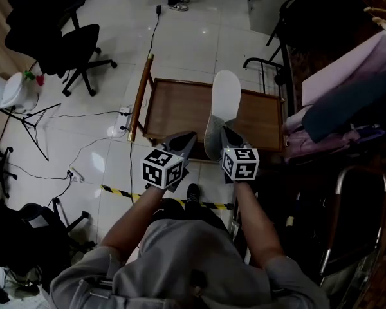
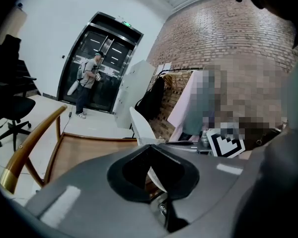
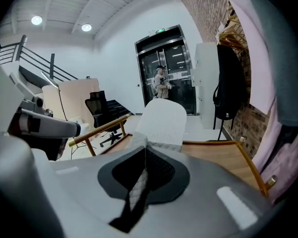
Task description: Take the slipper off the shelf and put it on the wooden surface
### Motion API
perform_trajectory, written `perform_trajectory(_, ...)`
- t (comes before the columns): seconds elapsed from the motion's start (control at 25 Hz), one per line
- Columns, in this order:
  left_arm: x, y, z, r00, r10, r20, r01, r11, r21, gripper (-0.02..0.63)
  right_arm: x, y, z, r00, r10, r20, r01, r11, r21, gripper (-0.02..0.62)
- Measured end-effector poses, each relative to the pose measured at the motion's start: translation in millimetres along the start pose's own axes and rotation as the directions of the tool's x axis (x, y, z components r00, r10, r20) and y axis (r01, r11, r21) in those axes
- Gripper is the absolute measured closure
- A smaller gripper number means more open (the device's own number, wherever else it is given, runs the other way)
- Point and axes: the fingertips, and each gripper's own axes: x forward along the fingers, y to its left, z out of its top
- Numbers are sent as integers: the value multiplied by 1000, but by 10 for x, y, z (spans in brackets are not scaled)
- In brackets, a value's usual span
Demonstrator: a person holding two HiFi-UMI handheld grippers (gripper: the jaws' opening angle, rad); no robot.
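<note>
A white slipper (image 1: 224, 102) stands on end above the wooden surface (image 1: 180, 105), toe pointing away from me. My right gripper (image 1: 224, 132) is shut on its grey heel end; in the right gripper view the mesh fabric sits pinched between the jaws (image 3: 145, 145), with the sole (image 3: 161, 123) rising ahead. My left gripper (image 1: 188, 139) is just left of the heel with its jaws together. In the left gripper view the slipper (image 2: 140, 125) shows edge-on right past the jaw tips (image 2: 149, 147); whether they touch it is unclear. The wooden surface (image 2: 89, 152) lies below.
The wooden surface has a raised rim and a brass-tipped handle rail (image 1: 140, 95) on its left. A clothes rack with garments (image 1: 347, 89) crowds the right. A black office chair (image 1: 77, 50), cables and a power strip (image 1: 123, 116) lie left. A person (image 2: 89, 81) stands at the far door.
</note>
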Motion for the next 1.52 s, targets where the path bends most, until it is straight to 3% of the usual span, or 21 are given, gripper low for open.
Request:
perform_trajectory(0.48,428,736,-166,997,35,-67,-40,997,-63,612,1188,-290,-430,983,0,-182,2,1000,11,588)
perform_trajectory(0.96,606,1049,-194,993,50,-105,-59,994,-88,612,1541,-310,-737,962,0,-272,6,1000,23,577)
perform_trajectory(1.08,591,1083,-159,993,46,-111,-55,995,-80,611,1516,-268,-680,966,18,-258,-4,999,54,532)
perform_trajectory(1.24,549,1057,-32,994,32,-106,-39,997,-63,612,1354,-188,-379,980,26,-195,-10,996,84,532)
perform_trajectory(1.52,385,792,319,998,-20,-58,20,1000,11,612,706,16,412,1000,13,2,-13,998,56,538)
